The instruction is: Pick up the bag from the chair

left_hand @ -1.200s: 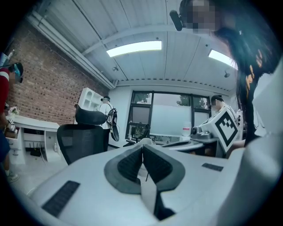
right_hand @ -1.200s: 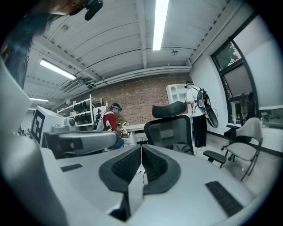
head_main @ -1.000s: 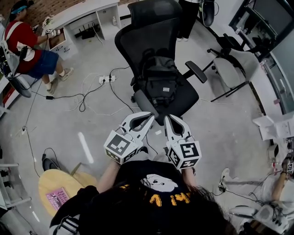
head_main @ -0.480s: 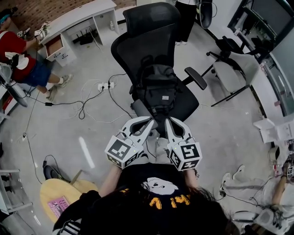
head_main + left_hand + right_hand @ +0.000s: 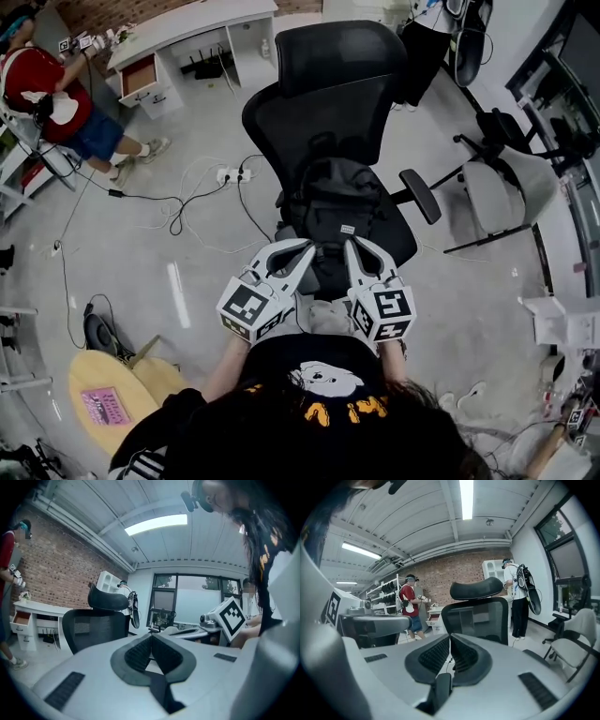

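A black bag sits upright on the seat of a black mesh office chair, leaning on its backrest. Both grippers hover side by side just in front of the seat's front edge, below the bag in the head view. My left gripper is shut with nothing in it, its pads pressed together. My right gripper is likewise shut and empty. The chair back rises beyond the right jaws and the same chair back shows left of the left jaws. Neither gripper view shows the bag.
A power strip with cables lies on the floor left of the chair. A grey chair stands to the right, a white desk and a person in red at the far left. A round wooden table is at my lower left.
I have come closer to the chair, so the grippers' tips now lie at the seat's front edge. Both grippers stayed shut.
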### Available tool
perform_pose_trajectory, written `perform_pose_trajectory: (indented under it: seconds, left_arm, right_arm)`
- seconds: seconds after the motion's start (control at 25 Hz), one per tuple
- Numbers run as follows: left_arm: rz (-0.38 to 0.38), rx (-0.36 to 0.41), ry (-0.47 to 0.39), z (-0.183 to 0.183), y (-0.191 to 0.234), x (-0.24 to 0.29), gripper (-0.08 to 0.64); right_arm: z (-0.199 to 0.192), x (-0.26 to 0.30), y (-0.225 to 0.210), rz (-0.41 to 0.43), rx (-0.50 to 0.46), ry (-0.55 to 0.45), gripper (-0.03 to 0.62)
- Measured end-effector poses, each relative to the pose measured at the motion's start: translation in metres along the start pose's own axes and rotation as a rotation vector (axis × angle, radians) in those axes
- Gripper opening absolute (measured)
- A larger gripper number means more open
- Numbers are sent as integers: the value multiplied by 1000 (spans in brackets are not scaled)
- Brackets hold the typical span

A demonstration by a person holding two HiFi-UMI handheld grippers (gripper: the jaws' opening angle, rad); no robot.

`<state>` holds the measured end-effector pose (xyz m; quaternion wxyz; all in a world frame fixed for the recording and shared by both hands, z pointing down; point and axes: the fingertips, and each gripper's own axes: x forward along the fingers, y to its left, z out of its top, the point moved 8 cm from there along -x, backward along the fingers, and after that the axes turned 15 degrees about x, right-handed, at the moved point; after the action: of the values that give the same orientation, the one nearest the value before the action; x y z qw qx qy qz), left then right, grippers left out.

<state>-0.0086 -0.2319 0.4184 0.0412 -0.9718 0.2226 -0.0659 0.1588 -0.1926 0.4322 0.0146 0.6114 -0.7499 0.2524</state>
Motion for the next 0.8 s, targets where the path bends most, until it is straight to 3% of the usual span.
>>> perform_pose_trajectory:
  seconds: [0.32,0.68,0.8]
  left_arm:
    - [89,-18,40,-4,22,57,9]
    - [136,-8,112,-10,41,89,9]
    - [159,-3,129,-11,47,95,9]
  right_arm:
    - [14,55,-74,35,-21,98,8]
    - [11,120,-142,45,-116,204,14]
    - [2,141,-163,58,-165,274,104]
